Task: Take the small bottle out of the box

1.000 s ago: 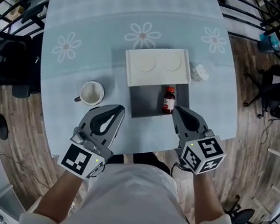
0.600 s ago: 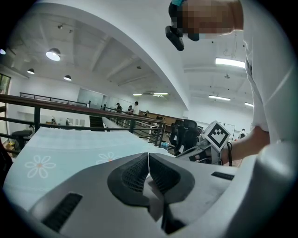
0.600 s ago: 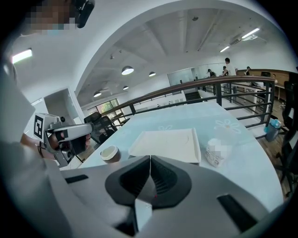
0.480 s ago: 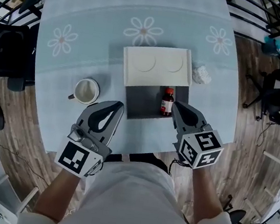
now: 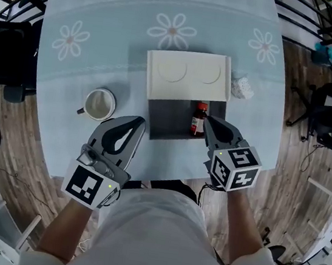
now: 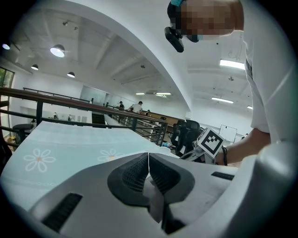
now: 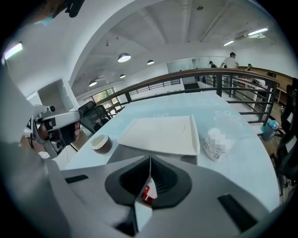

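In box point(image 5: 167, 123), small bottle point(image 5: 199, 121); cap point(image 5: 201, 107) toward lid point(image 5: 188, 77).

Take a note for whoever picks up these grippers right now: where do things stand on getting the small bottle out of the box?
Left gripper: jaws shut, empty, near the box's front left corner.
Right gripper: jaws shut, empty, tips close beside the small bottle.
The bottle stands upright in the open grey box, right side, with the white lid behind it.
Done: nothing lifted.
Left: open the right jaws, grasp the bottle, lift it out.

Office mezzanine w/ railing point(image 7: 233, 71), desk chairs point(image 7: 91, 112)
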{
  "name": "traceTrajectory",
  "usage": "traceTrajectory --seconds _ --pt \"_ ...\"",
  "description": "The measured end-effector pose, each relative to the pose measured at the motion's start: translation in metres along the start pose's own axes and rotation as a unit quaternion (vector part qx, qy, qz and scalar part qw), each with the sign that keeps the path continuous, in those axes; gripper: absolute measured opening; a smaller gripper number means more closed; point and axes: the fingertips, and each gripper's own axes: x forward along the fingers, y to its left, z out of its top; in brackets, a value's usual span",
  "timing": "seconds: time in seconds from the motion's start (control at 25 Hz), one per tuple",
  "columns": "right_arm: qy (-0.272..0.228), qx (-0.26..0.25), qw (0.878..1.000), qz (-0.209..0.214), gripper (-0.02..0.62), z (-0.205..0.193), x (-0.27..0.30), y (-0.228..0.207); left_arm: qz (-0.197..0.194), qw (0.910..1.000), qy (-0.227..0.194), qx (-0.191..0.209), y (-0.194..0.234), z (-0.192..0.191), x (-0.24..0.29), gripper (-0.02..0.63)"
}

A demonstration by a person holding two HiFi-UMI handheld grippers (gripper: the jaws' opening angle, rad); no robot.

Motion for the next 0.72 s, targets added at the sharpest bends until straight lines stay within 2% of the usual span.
traceTrajectory --seconds 0.72 --pt "0.056 -0.025 0.998 -0.023 0.025 -0.021 0.026 -0.002 0.002 0.9998 0.001 -0.020 0.014 -0.019 -0.011 0.021"
